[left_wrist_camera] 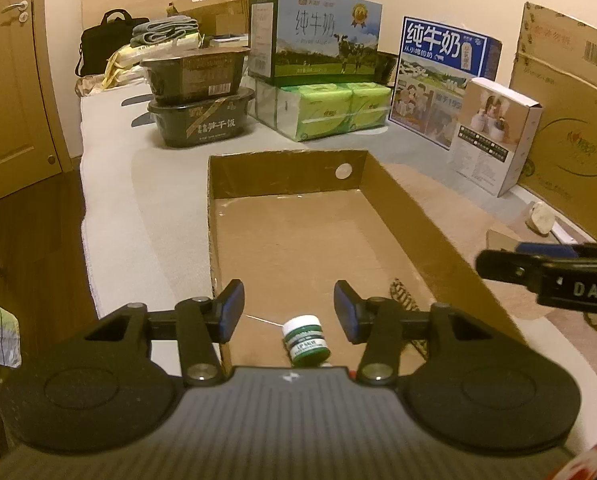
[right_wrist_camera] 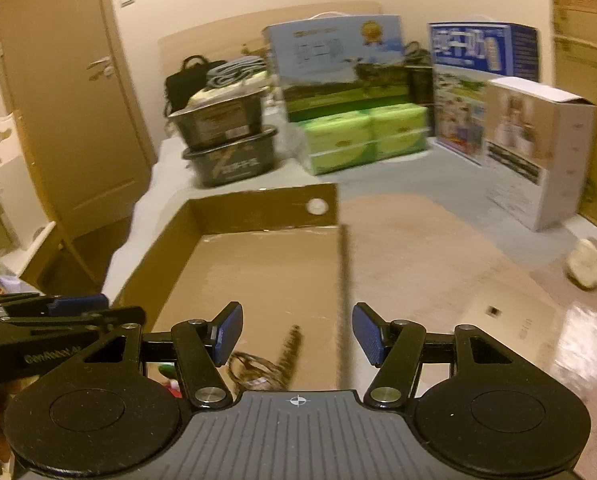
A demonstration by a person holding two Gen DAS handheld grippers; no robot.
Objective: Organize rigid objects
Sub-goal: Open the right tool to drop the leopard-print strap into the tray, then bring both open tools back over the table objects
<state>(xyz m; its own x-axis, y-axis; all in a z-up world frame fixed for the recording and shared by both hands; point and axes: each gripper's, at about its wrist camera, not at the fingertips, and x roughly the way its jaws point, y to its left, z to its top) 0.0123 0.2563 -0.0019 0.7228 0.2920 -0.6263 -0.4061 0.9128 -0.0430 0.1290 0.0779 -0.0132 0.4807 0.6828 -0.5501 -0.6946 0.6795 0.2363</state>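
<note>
Grey-covered surface (left_wrist_camera: 146,208) fills mid-frame; wooden door (left_wrist_camera: 6,80) at upper left, milk cartons (left_wrist_camera: 318,36) and stacked black tubs (left_wrist_camera: 198,92) along the top. Open cardboard tray (left_wrist_camera: 290,168) at centre. Small jar (left_wrist_camera: 305,338), white with green label, lies tilted in the tray's near end, lower centre. Left gripper (left_wrist_camera: 288,312) spread wide above it, empty. Right gripper (right_wrist_camera: 297,332) wide, empty.

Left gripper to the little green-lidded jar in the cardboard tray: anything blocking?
Nothing visible. The left gripper is open above the green-lidded jar, which lies on its side near the cardboard tray's near end. A patterned cord lies to its right, apart.
</note>
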